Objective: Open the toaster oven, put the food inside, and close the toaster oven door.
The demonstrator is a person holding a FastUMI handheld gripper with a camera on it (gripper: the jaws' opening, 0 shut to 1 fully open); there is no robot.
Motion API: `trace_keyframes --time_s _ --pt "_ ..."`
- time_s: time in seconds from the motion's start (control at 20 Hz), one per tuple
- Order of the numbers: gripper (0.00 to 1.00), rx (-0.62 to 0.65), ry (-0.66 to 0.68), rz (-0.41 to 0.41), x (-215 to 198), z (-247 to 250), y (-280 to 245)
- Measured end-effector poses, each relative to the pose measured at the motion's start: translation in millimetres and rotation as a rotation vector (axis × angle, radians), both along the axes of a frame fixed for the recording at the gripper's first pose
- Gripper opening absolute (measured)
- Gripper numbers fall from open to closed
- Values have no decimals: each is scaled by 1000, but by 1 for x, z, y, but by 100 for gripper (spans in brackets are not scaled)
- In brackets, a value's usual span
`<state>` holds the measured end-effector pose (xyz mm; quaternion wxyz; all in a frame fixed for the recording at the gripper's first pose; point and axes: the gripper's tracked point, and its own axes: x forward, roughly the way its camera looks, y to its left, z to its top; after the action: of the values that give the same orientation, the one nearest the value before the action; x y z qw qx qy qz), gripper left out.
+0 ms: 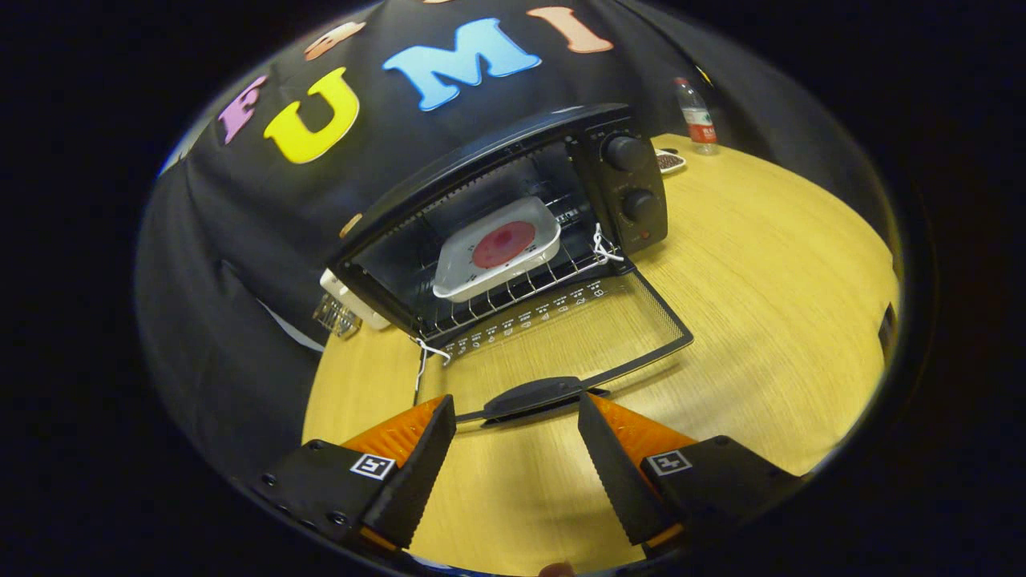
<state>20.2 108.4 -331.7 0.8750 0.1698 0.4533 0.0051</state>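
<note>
The toaster oven stands on the wooden table with its glass door dropped fully open, lying flat toward the gripper. Inside, on the wire rack, sits a white tray with the food — a round reddish piece — in its middle. The gripper hangs just before the door's dark handle, fingers spread wide and holding nothing; the handle lies between the two fingertips at their far ends, though whether either one touches it I can't tell. Two knobs sit one above the other on the oven's right panel. Behind the oven, well apart from everything else, a plastic bottle stands upright by the cloth wall — with a small dish near it on the table
</note>
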Motion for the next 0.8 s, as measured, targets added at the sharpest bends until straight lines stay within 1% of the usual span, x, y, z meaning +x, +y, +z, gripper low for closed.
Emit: trace_keyframes --time_s 0.1,0.3,0.45,0.6,0.75,0.8 --pt "98 -65 32 54 -10 -15 0" --pt "98 -129 102 111 -23 -39 3" --pt "98 -158 135 115 -22 -53 3" --pt "98 -192 122 135 -12 -58 4" --pt "98 -234 121 130 -5 -60 3" --pt "98 -248 113 143 -4 -58 4"
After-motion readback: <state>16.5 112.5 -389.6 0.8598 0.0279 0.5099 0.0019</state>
